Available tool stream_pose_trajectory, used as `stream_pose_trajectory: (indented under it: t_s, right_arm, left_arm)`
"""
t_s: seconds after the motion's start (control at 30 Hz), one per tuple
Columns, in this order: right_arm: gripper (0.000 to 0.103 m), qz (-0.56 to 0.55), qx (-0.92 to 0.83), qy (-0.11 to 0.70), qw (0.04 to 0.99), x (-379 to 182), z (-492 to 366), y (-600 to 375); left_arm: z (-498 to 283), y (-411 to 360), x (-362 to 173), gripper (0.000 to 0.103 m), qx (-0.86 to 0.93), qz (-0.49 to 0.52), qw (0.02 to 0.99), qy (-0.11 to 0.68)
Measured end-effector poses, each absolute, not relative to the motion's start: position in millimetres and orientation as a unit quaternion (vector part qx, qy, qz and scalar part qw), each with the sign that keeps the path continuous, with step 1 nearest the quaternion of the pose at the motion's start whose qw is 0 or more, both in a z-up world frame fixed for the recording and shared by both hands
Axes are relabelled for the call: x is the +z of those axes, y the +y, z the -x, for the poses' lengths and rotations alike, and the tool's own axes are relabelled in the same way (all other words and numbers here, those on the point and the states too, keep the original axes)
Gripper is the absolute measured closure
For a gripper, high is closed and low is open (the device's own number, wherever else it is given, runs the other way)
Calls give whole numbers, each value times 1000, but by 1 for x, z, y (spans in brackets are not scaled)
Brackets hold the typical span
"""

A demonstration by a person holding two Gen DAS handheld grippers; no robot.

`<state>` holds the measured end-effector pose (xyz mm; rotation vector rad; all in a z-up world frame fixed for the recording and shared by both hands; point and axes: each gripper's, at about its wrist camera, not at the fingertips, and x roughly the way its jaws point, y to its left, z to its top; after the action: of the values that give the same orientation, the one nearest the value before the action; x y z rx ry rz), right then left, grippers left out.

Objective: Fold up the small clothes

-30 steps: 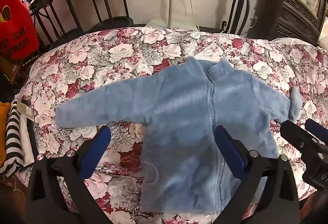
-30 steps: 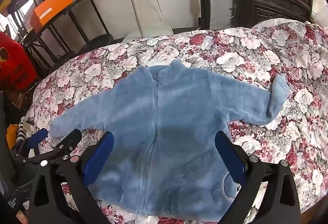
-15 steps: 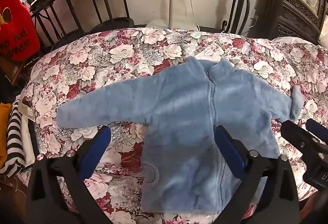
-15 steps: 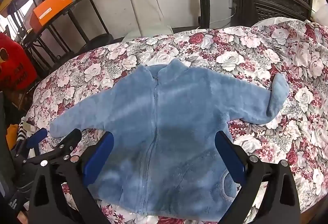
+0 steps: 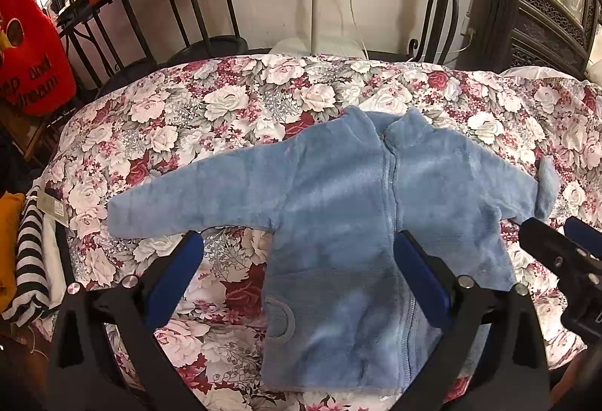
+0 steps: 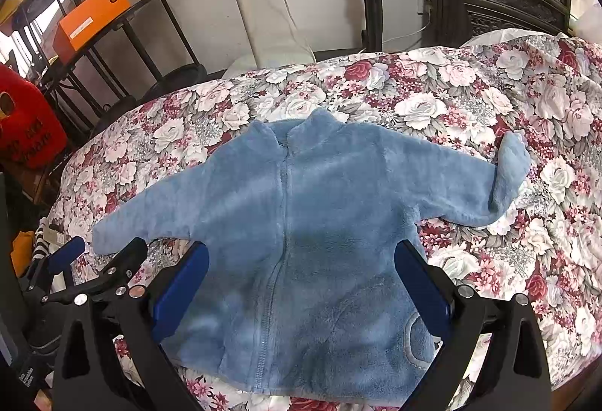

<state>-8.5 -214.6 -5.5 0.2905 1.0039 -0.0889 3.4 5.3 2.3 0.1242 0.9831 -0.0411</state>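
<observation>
Blue fleece jacket flat on floral quilt, both tools spread open above hem

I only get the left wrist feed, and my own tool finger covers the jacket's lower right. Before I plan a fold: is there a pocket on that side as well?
Observer: Yes. The right wrist view shows a rounded pocket low on the jacket, close to the hem.
Operator: How does my left tool sit relative to the left sleeve?
Observer: From outside, the left tool is open, with its tips right at the left sleeve cuff. It is gripping nothing.
</observation>
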Motion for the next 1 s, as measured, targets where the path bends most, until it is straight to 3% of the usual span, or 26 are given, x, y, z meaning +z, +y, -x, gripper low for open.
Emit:
stream_pose_trajectory:
  t_s: [1.0]
  right_arm:
    - [4, -142, -42, 481, 864, -7, 9, -216]
  left_arm:
    - [-1, 5, 1, 5, -18, -62, 881, 469]
